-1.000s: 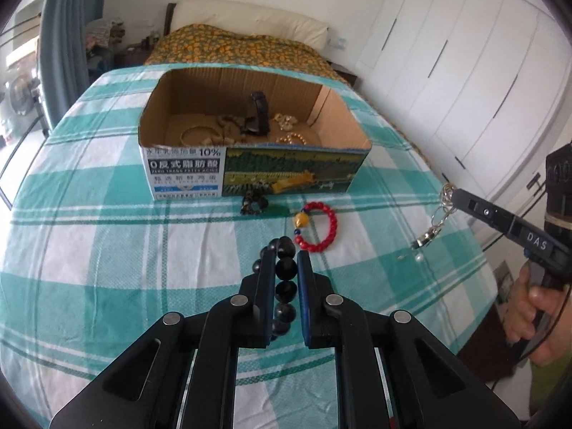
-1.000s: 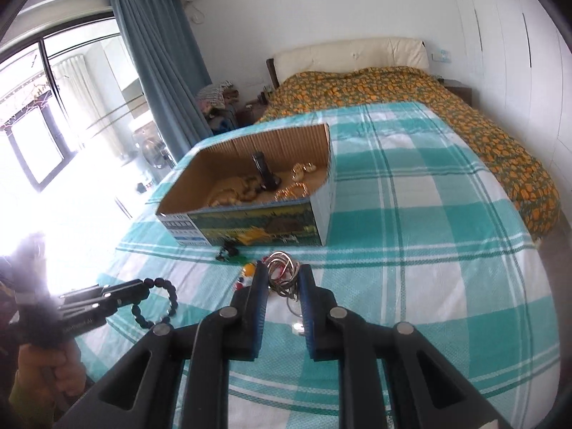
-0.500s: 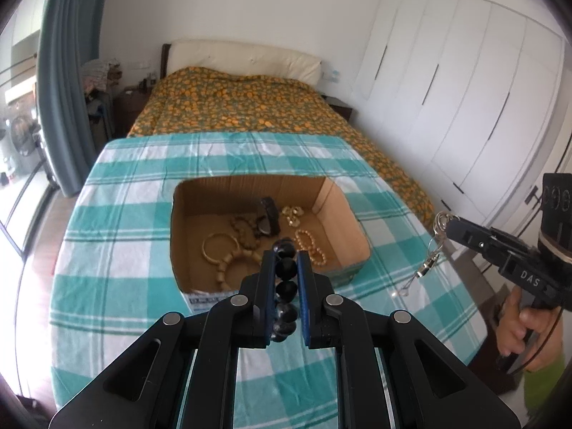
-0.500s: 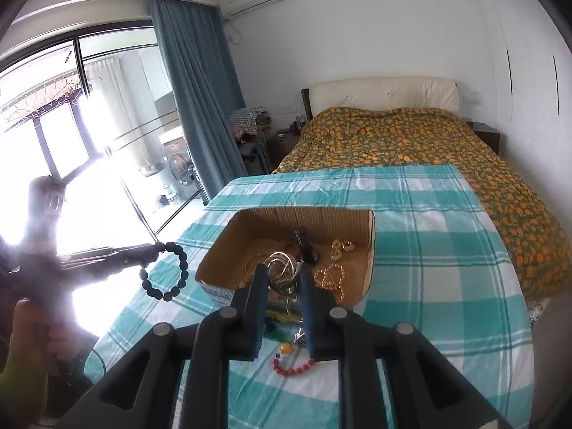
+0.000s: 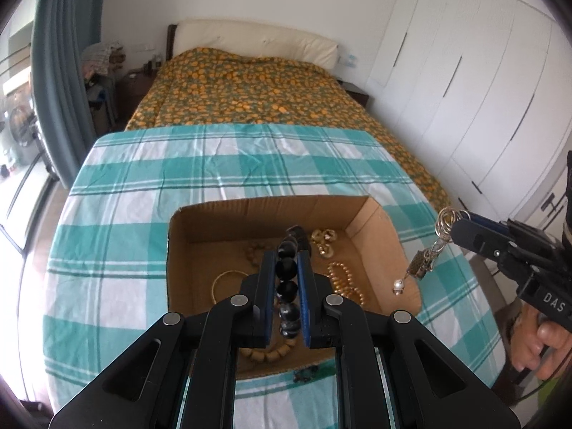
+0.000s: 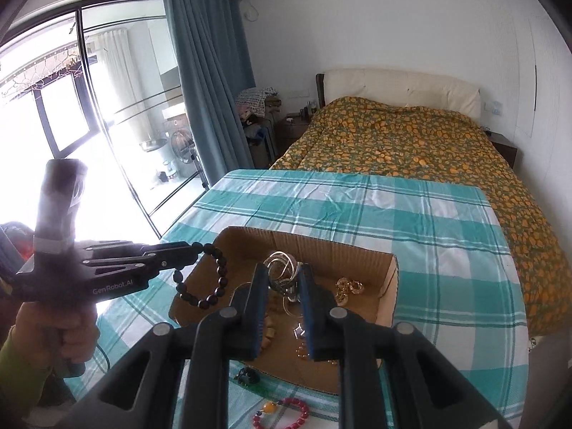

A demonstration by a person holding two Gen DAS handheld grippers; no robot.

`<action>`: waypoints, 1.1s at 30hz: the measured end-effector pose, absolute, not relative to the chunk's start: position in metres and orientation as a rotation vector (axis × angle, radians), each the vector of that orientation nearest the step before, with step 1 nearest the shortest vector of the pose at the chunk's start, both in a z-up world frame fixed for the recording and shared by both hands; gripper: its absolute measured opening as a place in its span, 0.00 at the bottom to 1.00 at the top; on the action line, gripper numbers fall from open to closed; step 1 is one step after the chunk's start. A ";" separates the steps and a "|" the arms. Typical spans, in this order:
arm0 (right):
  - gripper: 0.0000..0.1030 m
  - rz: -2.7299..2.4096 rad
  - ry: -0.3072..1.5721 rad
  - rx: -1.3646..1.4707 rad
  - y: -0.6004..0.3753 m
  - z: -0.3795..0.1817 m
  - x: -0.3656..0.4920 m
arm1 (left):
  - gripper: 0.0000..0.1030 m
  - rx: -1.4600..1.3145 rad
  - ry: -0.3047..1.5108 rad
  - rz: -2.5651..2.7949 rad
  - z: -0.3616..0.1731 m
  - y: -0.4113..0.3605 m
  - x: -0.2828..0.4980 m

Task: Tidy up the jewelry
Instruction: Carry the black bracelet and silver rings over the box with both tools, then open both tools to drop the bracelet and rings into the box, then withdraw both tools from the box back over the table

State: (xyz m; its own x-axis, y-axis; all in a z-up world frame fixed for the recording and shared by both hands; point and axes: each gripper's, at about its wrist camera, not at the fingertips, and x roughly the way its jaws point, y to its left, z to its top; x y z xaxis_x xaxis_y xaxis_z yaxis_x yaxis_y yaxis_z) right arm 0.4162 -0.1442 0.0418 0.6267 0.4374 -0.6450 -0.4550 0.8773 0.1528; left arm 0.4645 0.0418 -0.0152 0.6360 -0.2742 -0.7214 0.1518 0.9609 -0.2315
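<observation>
Left wrist view: the left gripper [image 5: 286,275] is seen at lower centre, its fingers clamped on a black bead bracelet [image 5: 287,290] that is held above the open cardboard box [image 5: 391,230]. In the box, partly hidden behind the fingers, gold-coloured pieces [image 5: 324,237] and a pearl strand [image 5: 341,279] are seen. At the right edge the right gripper [image 5: 452,227] is pinched on a ring of silver chains [image 5: 425,257] — a pearl drop hangs over the box's right wall.

Right wrist view: at lower left the bracelet [image 6: 211,279] is seen dangling over the box's left rim [image 6: 200,275]. At the bottom edge, on the teal checked cloth [image 6: 447,250], a red bead bracelet [image 6: 282,409] is left lying — outside the box.
</observation>
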 end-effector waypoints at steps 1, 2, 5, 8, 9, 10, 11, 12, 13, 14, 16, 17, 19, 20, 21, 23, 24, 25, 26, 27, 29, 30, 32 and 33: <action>0.17 0.516 0.748 -0.028 -0.142 0.036 0.423 | 0.10 -0.157 0.858 -0.239 -0.020 0.044 0.470; 0.17 0.519 0.760 -0.029 -0.140 0.032 0.428 | 0.10 -0.159 0.871 -0.232 -0.027 0.046 0.477; 0.17 0.528 0.792 -0.025 -0.133 0.017 0.442 | 0.10 -0.153 0.904 -0.214 -0.045 0.048 0.492; 0.17 0.529 0.822 -0.012 -0.126 0.000 0.453 | 0.10 -0.132 0.932 -0.196 -0.061 0.048 0.502; 0.18 0.527 0.835 -0.006 -0.123 -0.006 0.456 | 0.11 -0.125 0.938 -0.189 -0.066 0.048 0.504; 0.20 0.525 0.849 0.002 -0.121 -0.013 0.459 | 0.11 -0.119 0.944 -0.183 -0.070 0.047 0.505; 0.20 0.523 0.861 0.009 -0.118 -0.021 0.462 | 0.12 -0.115 0.949 -0.174 -0.075 0.048 0.506; 0.20 0.514 0.869 0.014 -0.117 -0.028 0.464 | 0.23 -0.112 0.951 -0.164 -0.078 0.047 0.506; 0.24 0.506 0.880 0.016 -0.116 -0.035 0.466 | 0.34 -0.109 0.955 -0.150 -0.080 0.048 0.506; 0.29 0.497 0.887 0.017 -0.115 -0.040 0.467 | 0.55 -0.106 0.951 -0.133 -0.082 0.049 0.503; 0.39 0.471 0.885 0.018 -0.117 -0.047 0.463 | 0.65 -0.099 0.922 -0.117 -0.079 0.051 0.489; 0.39 0.464 0.875 0.019 -0.120 -0.046 0.457 | 0.65 -0.094 0.915 -0.120 -0.077 0.051 0.481; 0.39 0.458 0.853 0.017 -0.126 -0.043 0.441 | 0.66 -0.086 0.897 -0.122 -0.072 0.051 0.459; 0.39 0.451 0.839 0.015 -0.129 -0.040 0.433 | 0.70 -0.081 0.881 -0.126 -0.069 0.050 0.443; 0.40 0.447 0.822 0.011 -0.133 -0.037 0.422 | 0.74 -0.076 0.868 -0.130 -0.068 0.049 0.429; 0.40 0.438 0.787 0.001 -0.142 -0.033 0.399 | 0.77 -0.066 0.850 -0.137 -0.068 0.045 0.396; 0.41 0.426 0.768 -0.008 -0.148 -0.031 0.382 | 0.78 -0.063 0.848 -0.144 -0.070 0.044 0.382; 0.43 0.418 0.755 -0.012 -0.152 -0.030 0.371 | 0.78 -0.062 0.853 -0.147 -0.073 0.041 0.368; 0.44 0.409 0.744 -0.014 -0.157 -0.030 0.358 | 0.78 -0.062 0.860 -0.151 -0.078 0.037 0.353; 0.44 0.397 0.734 -0.018 -0.163 -0.032 0.340 | 0.78 -0.062 0.868 -0.153 -0.083 0.034 0.340; 0.44 0.371 0.726 -0.027 -0.171 -0.040 0.312 | 0.78 -0.068 0.891 -0.143 -0.095 0.026 0.315; 0.44 0.361 0.728 -0.029 -0.174 -0.044 0.300 | 0.78 -0.079 0.902 -0.140 -0.100 0.023 0.304; 0.44 0.334 0.743 -0.025 -0.182 -0.057 0.271 | 0.78 -0.113 0.925 -0.137 -0.112 0.017 0.283; 0.44 0.321 0.750 -0.024 -0.186 -0.064 0.261 | 0.78 -0.130 0.933 -0.138 -0.117 0.015 0.276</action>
